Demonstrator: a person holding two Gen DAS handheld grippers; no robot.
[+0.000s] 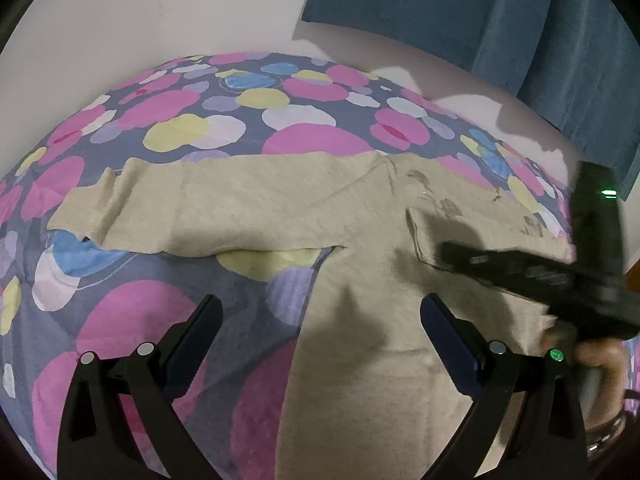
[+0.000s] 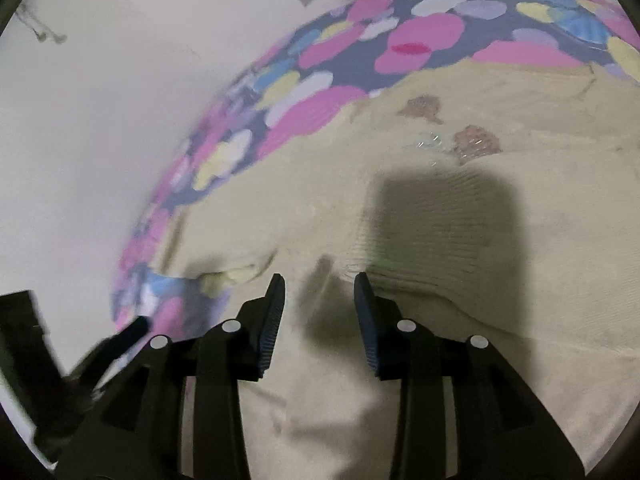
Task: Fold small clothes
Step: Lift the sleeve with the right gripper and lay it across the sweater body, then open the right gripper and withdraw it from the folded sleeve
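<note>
A beige sweater (image 1: 360,320) lies flat on the floral bedsheet (image 1: 140,320), a blue curtain (image 1: 500,20) behind. Left gripper (image 1: 320,312) and right gripper (image 2: 320,284) hover over the sweater, fingers apart, holding nothing.

A small beige knit sweater (image 1: 360,240) lies flat on a bedspread (image 1: 160,320) printed with pink, yellow and blue blotches. One sleeve stretches straight out to the side; the other is folded across the chest, near brown flower embroidery (image 2: 476,142).

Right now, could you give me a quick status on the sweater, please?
Both tongs open, empty: left tongs, right tongs. Beige sweater flat on bedspread, one sleeve folded in. Nothing obstructing.
</note>
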